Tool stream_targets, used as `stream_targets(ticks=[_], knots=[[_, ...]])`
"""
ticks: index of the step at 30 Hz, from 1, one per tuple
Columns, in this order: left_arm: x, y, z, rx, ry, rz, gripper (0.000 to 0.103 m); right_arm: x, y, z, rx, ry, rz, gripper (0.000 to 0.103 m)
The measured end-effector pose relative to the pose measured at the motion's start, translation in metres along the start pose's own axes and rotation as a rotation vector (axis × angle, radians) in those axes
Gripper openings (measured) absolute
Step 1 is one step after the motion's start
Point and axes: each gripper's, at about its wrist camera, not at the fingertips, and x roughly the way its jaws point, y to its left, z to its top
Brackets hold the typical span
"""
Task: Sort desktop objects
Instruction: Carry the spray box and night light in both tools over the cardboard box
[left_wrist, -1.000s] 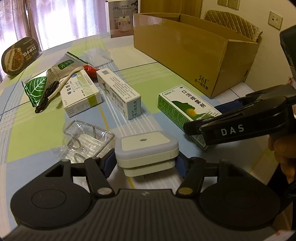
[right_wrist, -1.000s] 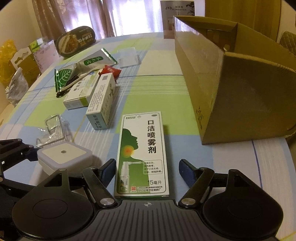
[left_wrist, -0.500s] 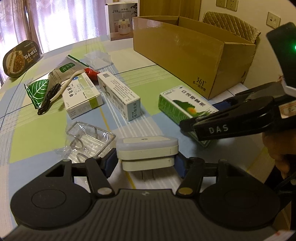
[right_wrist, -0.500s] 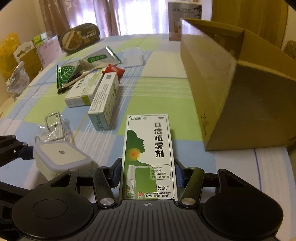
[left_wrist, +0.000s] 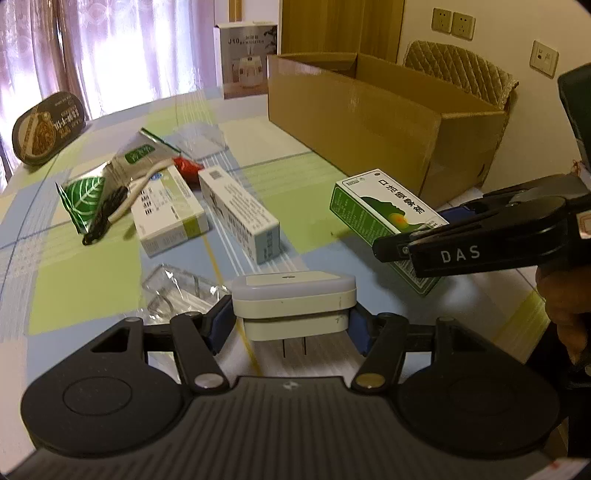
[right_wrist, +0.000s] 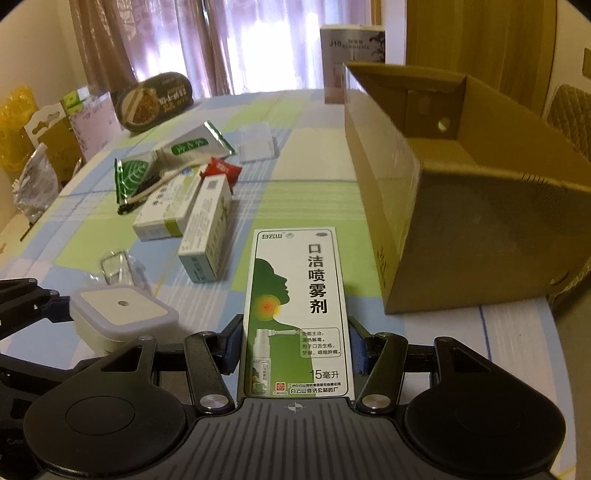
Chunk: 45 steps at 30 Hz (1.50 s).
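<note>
My left gripper (left_wrist: 291, 325) is shut on a white square plug-in night light (left_wrist: 293, 301), lifted off the table with its prongs showing beneath. The same night light (right_wrist: 120, 314) shows at the left of the right wrist view. My right gripper (right_wrist: 295, 345) is shut on the near end of a green and white mouth spray box (right_wrist: 299, 302), raised above the table. From the left wrist view that spray box (left_wrist: 380, 218) is held by the right gripper (left_wrist: 410, 243) at the right. An open cardboard box (right_wrist: 461, 199) stands just right of it.
Two white medicine boxes (left_wrist: 168, 214) (left_wrist: 238, 212), a green leaf sachet (left_wrist: 85, 199), a black cable (left_wrist: 105, 216), a red wrapper (left_wrist: 186, 166) and clear plastic packaging (left_wrist: 177, 291) lie on the checked tablecloth (left_wrist: 85, 280). A dark oval tin (left_wrist: 46, 127) and a tall white carton (left_wrist: 245, 61) stand at the back.
Both grippers rose with their loads: the night light left the table and tilted level, and the spray box's near end came up between the right fingers, which closed on it.
</note>
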Motion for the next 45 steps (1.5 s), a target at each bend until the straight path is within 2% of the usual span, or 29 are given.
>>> stream_targets(ticks=[11,20,27,32,41,45], knots=[[-0.023,-0.003,0.032,0.012,-0.07,0.022,0.059,-0.036,0.007,0.031,-0.015,-0.116,0.007,0.053],[-0.035,-0.029,0.075,0.054,-0.159,-0.004,0.059,-0.071,-0.016,0.061,-0.004,-0.22,-0.019,0.053],[-0.03,-0.061,0.117,0.092,-0.216,-0.053,0.059,-0.082,-0.06,0.086,0.013,-0.267,-0.082,0.053],[-0.015,-0.087,0.149,0.115,-0.238,-0.097,0.059,-0.078,-0.102,0.1,0.04,-0.268,-0.129,0.053],[0.028,-0.114,0.194,0.124,-0.236,-0.145,0.059,-0.067,-0.166,0.11,0.118,-0.233,-0.131,0.053],[0.046,-0.119,0.204,0.132,-0.221,-0.154,0.059,-0.059,-0.182,0.114,0.144,-0.216,-0.118,0.053]])
